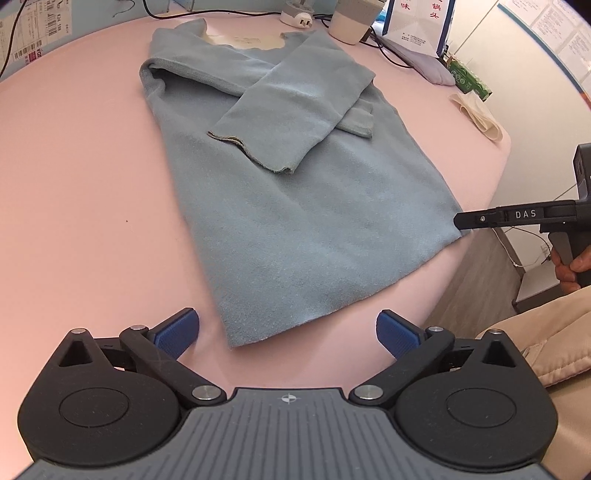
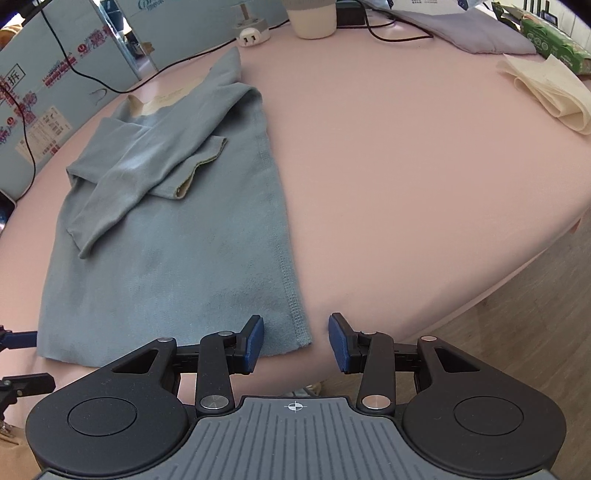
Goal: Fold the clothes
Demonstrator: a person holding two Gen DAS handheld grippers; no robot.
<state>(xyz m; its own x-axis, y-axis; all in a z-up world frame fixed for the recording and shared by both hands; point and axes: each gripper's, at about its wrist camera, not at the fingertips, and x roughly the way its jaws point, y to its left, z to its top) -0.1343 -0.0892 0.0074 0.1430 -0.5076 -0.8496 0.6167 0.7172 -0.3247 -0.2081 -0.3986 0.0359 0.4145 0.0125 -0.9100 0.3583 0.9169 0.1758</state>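
A grey-blue long-sleeved top (image 1: 295, 206) lies flat on the pink table (image 1: 92, 184), both sleeves folded across its chest. My left gripper (image 1: 288, 332) is open just short of the hem's left corner, blue pads either side of it. My right gripper (image 2: 296, 341) is open at the hem's right corner, with the corner (image 2: 299, 339) lying between the pads. The top also shows in the right wrist view (image 2: 166, 258). The right gripper also shows in the left wrist view (image 1: 461, 218), side-on at the hem's right corner.
At the table's back stand a cup (image 1: 352, 18), a power plug (image 1: 297, 16), cables, a printed box (image 1: 417, 22) and a grey cloth (image 2: 476, 33). A green packet (image 2: 546, 37) and a folded cream cloth (image 2: 550, 92) lie at the right. The table's edge (image 2: 480, 291) runs close by on the right.
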